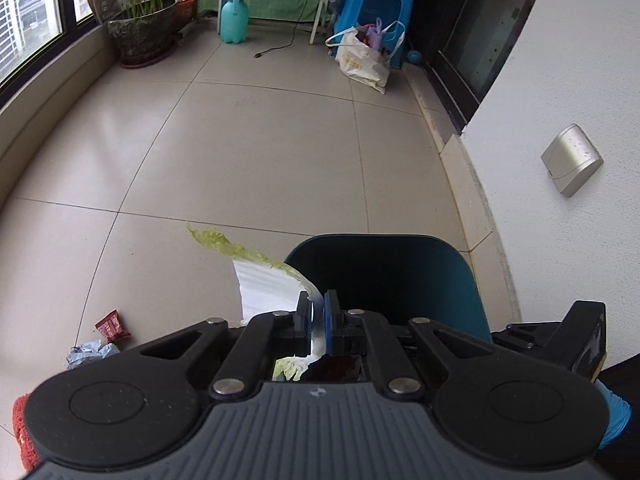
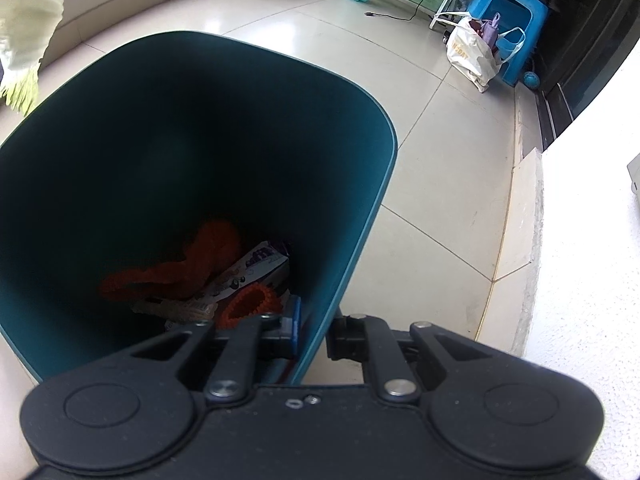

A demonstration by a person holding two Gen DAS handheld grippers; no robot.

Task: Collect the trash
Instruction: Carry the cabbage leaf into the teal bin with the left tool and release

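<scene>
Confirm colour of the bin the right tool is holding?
Dark teal bin, inside and out; clearest in the right wrist view, where the right tool grips its wall.

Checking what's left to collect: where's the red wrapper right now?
Left wrist view, lower left: the red wrapper lies on the floor tiles beside crumpled blue paper, left of the left gripper.

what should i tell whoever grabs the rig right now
Left gripper: shut on a cabbage leaf, held up beside the bin.
Right gripper: shut on the bin wall, bin tilted.
Done: orange scraps and a wrapper already lie in the bin.
Left: drop the leaf in, then pick up the red packet and blue wad on the floor.
</scene>
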